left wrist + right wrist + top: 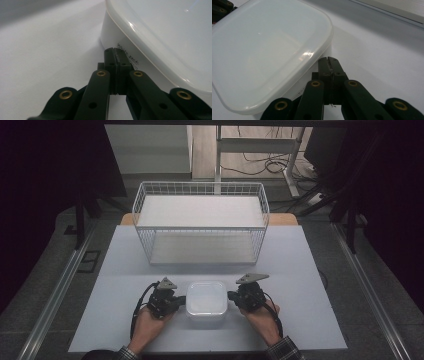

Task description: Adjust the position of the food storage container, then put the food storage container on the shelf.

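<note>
Centrally near the table's (300,270) front edge, before the basket (200,227), sits the box (206,300). Left gripper (182,299) and right gripper (231,296), jaws pressed together and holding nothing, touch its opposite sides under the lid (267,50).

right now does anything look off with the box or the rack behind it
Nothing stands out. The lidded white box sits flat on the table with its lid seated evenly, both grippers' jaws shut against its sides. The wire rack stands square and upright.
</note>
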`<state>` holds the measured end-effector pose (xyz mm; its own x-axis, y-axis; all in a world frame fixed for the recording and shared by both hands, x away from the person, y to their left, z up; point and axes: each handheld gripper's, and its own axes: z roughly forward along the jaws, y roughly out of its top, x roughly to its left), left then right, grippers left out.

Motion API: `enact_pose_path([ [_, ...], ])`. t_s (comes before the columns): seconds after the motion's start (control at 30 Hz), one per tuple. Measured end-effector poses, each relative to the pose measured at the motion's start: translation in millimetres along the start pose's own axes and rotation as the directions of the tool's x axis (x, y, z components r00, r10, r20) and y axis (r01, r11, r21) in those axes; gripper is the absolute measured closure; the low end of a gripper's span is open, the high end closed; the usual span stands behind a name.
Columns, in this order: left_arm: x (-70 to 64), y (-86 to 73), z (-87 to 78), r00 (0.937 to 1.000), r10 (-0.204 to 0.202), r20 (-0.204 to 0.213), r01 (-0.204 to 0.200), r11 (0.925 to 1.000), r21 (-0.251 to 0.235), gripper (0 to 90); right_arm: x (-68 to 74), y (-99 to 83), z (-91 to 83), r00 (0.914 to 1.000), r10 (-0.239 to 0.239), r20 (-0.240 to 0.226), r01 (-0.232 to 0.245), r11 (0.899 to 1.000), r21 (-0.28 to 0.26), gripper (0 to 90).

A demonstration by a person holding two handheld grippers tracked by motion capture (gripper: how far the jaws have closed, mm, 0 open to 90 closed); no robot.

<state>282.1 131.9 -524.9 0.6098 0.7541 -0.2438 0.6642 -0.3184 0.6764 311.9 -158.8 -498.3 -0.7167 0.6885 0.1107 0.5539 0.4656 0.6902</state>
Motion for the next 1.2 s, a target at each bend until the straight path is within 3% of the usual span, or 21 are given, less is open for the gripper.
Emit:
enact_pose_path([
  [0.07,2.6,0.4,-3.0,0.9999,0.004,0.014,-0.004,0.9998,-0.021,89.8,-0.1,-0.2,-0.8,1.0000,0.000,0.001,0.000,1.000,0.003,88.9],
  [0.13,4.5,-0.6,-9.4,0.9995,0.025,-0.020,-0.026,0.9991,-0.035,85.8,-0.8,0.1,-3.6,0.9999,-0.005,0.012,0.005,1.000,-0.007,88.7],
  [0.2,8.0,-4.2,-17.4,0.9992,0.033,-0.024,-0.034,0.9981,-0.051,78.3,-2.7,-0.3,-9.2,0.9984,-0.038,0.041,0.039,0.999,-0.027,87.2],
  [0.33,11.0,-11.3,-33.5,0.9977,0.059,-0.033,-0.062,0.9939,-0.091,62.6,-9.8,-6.3,-22.6,0.9992,-0.040,0.006,0.040,0.996,-0.074,79.3],
  [0.47,8.5,-15.6,-39.3,0.9955,0.086,-0.039,-0.090,0.9892,-0.116,45.8,-9.9,-16.6,-34.1,0.9984,-0.057,-0.005,0.056,0.994,-0.093,67.4],
  [0.57,4.8,-19.7,-39.7,0.9916,0.117,-0.054,-0.123,0.9864,-0.110,34.9,-9.7,-21.3,-39.7,0.9980,-0.063,0.007,0.063,0.993,-0.098,55.0],
  [0.63,3.4,-22.7,-39.8,0.9917,0.119,-0.049,-0.124,0.9868,-0.105,28.5,-11.1,-23.6,-41.7,0.9986,-0.053,-0.004,0.052,0.992,-0.116,43.9],
  [0.77,4.7,-28.6,-41.5,0.9933,0.116,0.009,-0.114,0.9878,-0.106,18.9,-14.7,-28.5,-41.7,0.9977,-0.056,-0.038,0.050,0.986,-0.158,16.0],
  [0.83,6.4,-31.1,-41.2,0.9933,0.112,0.026,-0.109,0.9887,-0.102,15.0,-15.9,-32.0,-40.2,0.9973,-0.068,-0.029,0.063,0.986,-0.156,8.5],
  [0.9,7.9,-32.6,-40.0,0.9941,0.105,0.028,-0.102,0.9906,-0.091,10.5,-16.0,-35.8,-38.5,0.9971,-0.076,0.001,0.075,0.987,-0.145,5.1],
  [1.03,8.5,-33.2,-38.6,0.9925,0.122,0.015,-0.120,0.9890,-0.086,6.8,-16.6,-38.1,-37.1,0.9966,-0.082,0.007,0.082,0.988,-0.129,2.0],
  [1.2,8.2,-34.6,-36.8,0.9829,0.184,-0.011,-0.184,0.9766,-0.112,4.5,-14.9,-36.4,-37.4,0.9954,-0.096,0.002,0.095,0.987,-0.130,0.9],
])
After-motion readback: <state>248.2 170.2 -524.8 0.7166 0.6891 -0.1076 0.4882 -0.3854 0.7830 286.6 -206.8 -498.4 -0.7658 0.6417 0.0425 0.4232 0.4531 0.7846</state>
